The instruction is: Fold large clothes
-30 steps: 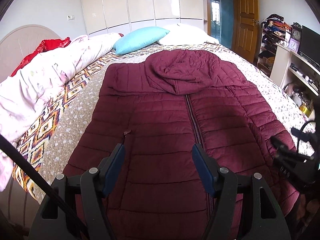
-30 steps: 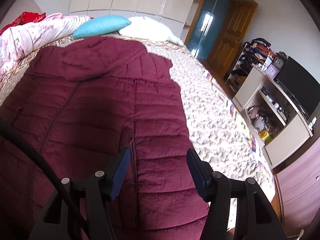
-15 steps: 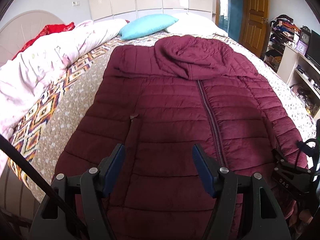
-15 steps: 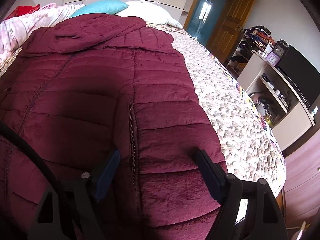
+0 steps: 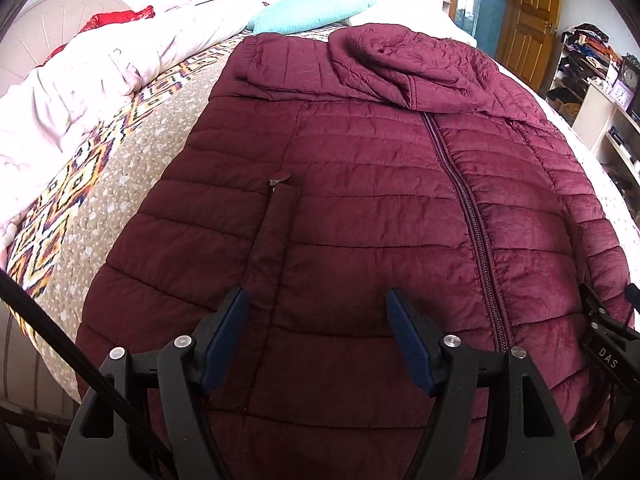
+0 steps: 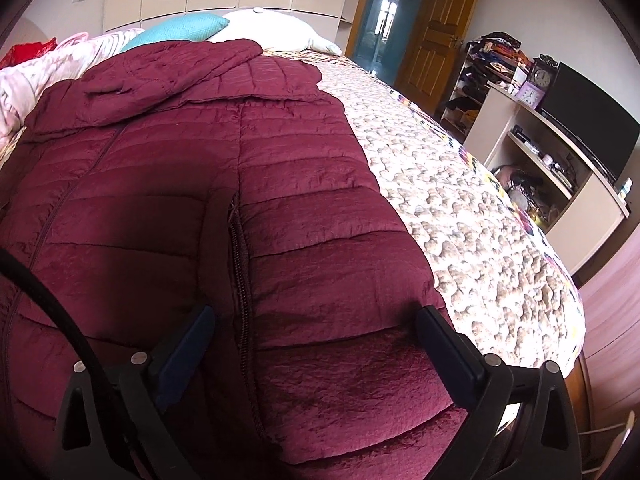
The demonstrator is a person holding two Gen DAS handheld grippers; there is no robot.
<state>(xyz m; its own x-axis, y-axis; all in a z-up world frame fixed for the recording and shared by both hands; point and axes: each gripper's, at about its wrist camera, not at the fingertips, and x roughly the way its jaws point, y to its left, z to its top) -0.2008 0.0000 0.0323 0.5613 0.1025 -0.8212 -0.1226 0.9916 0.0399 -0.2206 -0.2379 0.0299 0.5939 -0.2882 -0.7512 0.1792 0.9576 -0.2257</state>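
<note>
- A big dark red puffy jacket [image 5: 360, 208] lies flat on a bed [image 5: 120, 168], front side up, and it covers most of the near part of the bed
- Its hood [image 5: 400, 68] is folded down over the top of the chest, at the far end
- The long zip [image 5: 472, 216] runs down the middle of the jacket and is closed as far as we can see
- A pocket zip [image 6: 240, 264] sits on the side of the jacket near the right gripper
- The left gripper [image 5: 316, 320] hangs over the bottom part of the jacket, to the left of the long zip
- Its jaws are spread and are opening a little; only flat jacket cloth shows between the blue pads [image 5: 228, 328], and nothing is pinched
- The right gripper [image 6: 312, 332] hangs over the bottom right part of the jacket, near its outer edge
- Its jaws are opening and stand very wide; the pocket zip and cloth lie between them, but the pads do not squeeze anything
- In the left view, the right gripper shows at the right edge [image 5: 608, 344], just beside the jacket's side
- A blue pillow [image 5: 312, 12] and a white pillow [image 6: 272, 28] lie at the far end of the bed, past the hood
- A pink blanket [image 5: 80, 92] is bunched along the left side of the bed, apart from the jacket
- A shelf with a clock [image 6: 544, 76] stands by the wall on the right
</note>
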